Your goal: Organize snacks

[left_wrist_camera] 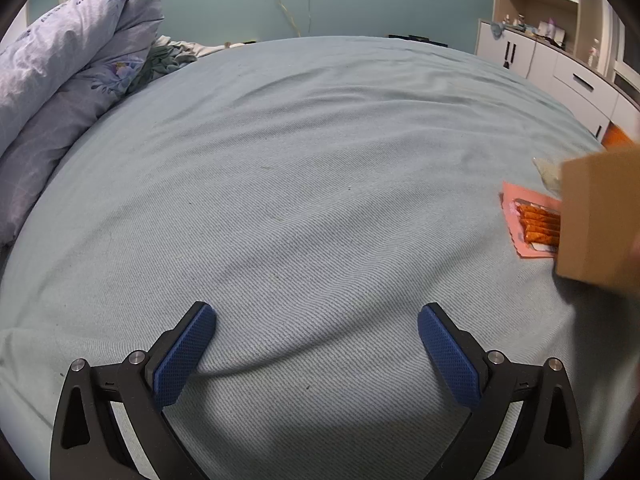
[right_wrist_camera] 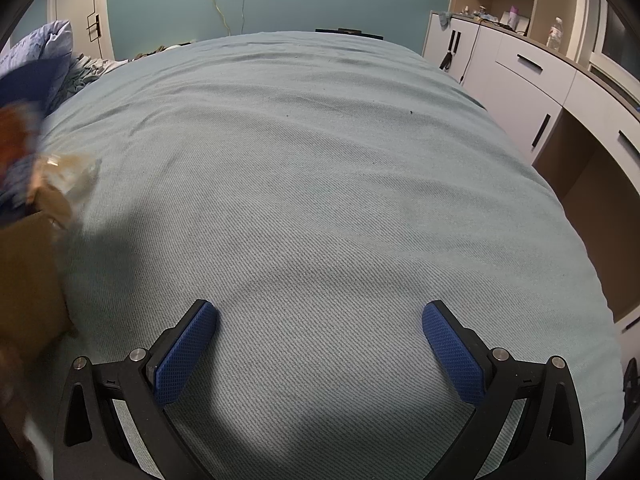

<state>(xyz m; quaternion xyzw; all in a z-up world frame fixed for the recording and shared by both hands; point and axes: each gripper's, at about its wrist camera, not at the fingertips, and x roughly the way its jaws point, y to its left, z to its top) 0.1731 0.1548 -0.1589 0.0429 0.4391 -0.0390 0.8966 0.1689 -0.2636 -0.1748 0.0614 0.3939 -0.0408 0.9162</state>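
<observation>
**Both grippers wide and empty over the bed, snacks off to the side**

The left gripper (left_wrist_camera: pixel 316 320) hangs over the blue-grey bed sheet (left_wrist_camera: pixel 300 184) with its blue-padded fingers (left_wrist_camera: pixel 184 356) spread wide and nothing between them. Far to its right a cardboard box (left_wrist_camera: pixel 600 216) sits at the edge of the view, blurred, and a pink snack packet (left_wrist_camera: pixel 528 220) with orange sticks showing lies on the sheet, partly hidden behind the box. A pale clear bag (left_wrist_camera: pixel 550 172) lies just beyond it.

The right gripper (right_wrist_camera: pixel 320 320) is likewise spread wide and holds nothing, above bare sheet. At the far left of its view the same brown box (right_wrist_camera: pixel 28 272) appears, with a crinkled clear bag (right_wrist_camera: pixel 68 176) beside it (too blurred to tell more).

A bundled quilt (left_wrist_camera: pixel 68 68) lies at the bed's far left; white cabinets (right_wrist_camera: pixel 532 92) stand along the right
</observation>
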